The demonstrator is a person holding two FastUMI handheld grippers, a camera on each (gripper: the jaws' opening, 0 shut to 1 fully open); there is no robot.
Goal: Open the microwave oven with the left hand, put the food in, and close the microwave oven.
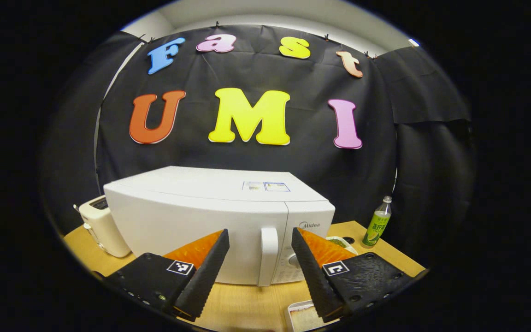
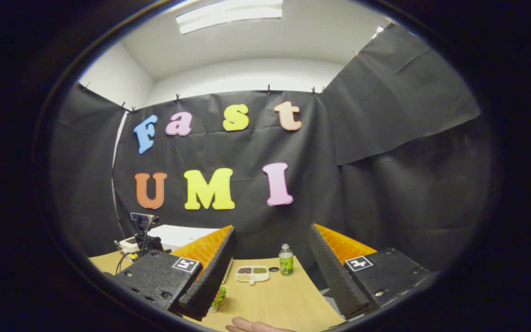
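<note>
- One light wooden worktop [image 1: 247,309] carries everything.
- On it stands the boxy white microwave oven [image 1: 201,216], door closed, its upright white handle [image 1: 268,256] beside the control panel at its right end.
- Left tool [image 1: 260,258]: spread wide and empty, framing the handle without touching it.
- Right tool [image 2: 272,263]: likewise spread, holding nothing.
- White toaster [image 1: 102,226] stands just left of the oven.
- Green-labelled plastic bottle [image 1: 377,222] stands to the oven's right.
- White compartment tray of food [image 2: 252,274] lies beside the bottle.
</note>
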